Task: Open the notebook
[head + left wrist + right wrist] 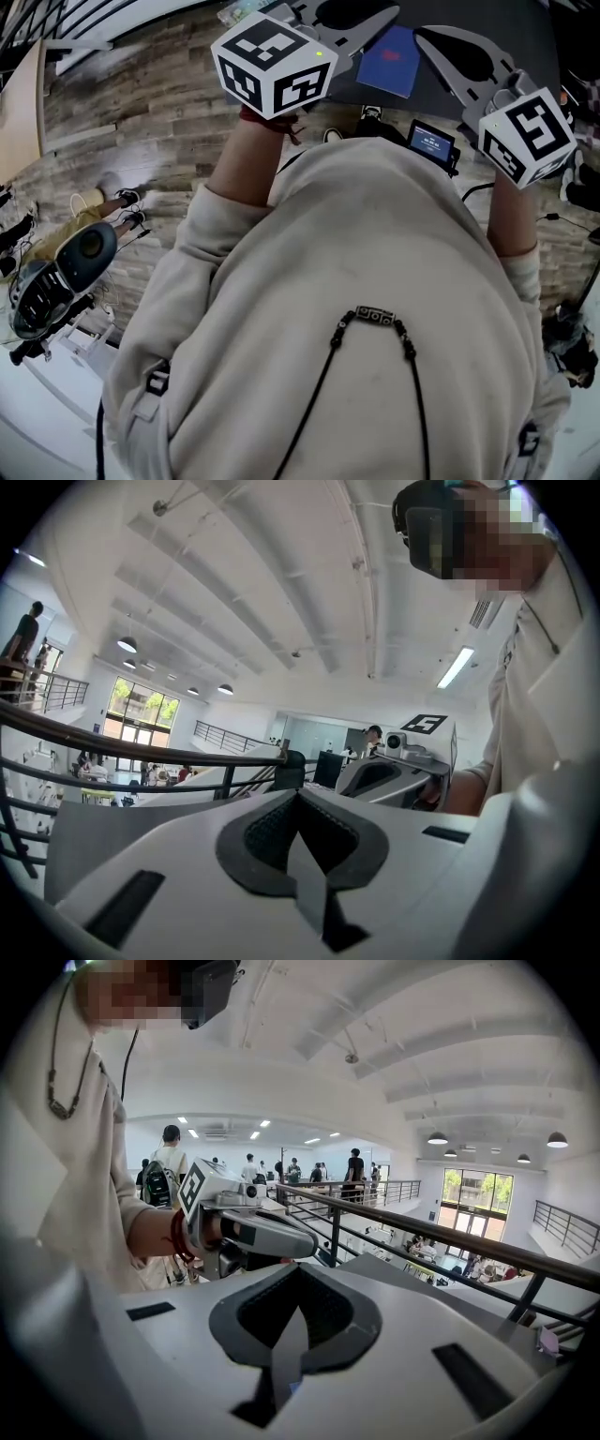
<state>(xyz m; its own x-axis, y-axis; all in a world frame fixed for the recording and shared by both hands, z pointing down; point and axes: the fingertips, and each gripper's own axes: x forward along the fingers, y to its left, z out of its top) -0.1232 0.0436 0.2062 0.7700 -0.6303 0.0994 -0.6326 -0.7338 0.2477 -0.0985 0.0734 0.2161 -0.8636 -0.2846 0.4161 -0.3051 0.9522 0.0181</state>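
The blue notebook (392, 58) lies closed on the dark table (375, 94) ahead of us, showing between our two grippers in the head view. We hold the left gripper (300, 794) with its jaws clenched together on nothing. The right gripper (298, 1269) is likewise clenched and empty.

Blue notebook (390, 58), cream sweatshirt (356, 281), grey-brown wood-grain floor (141, 84)

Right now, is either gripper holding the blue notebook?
No, the blue notebook lies on the dark table between the left gripper and right gripper, both shut and empty.
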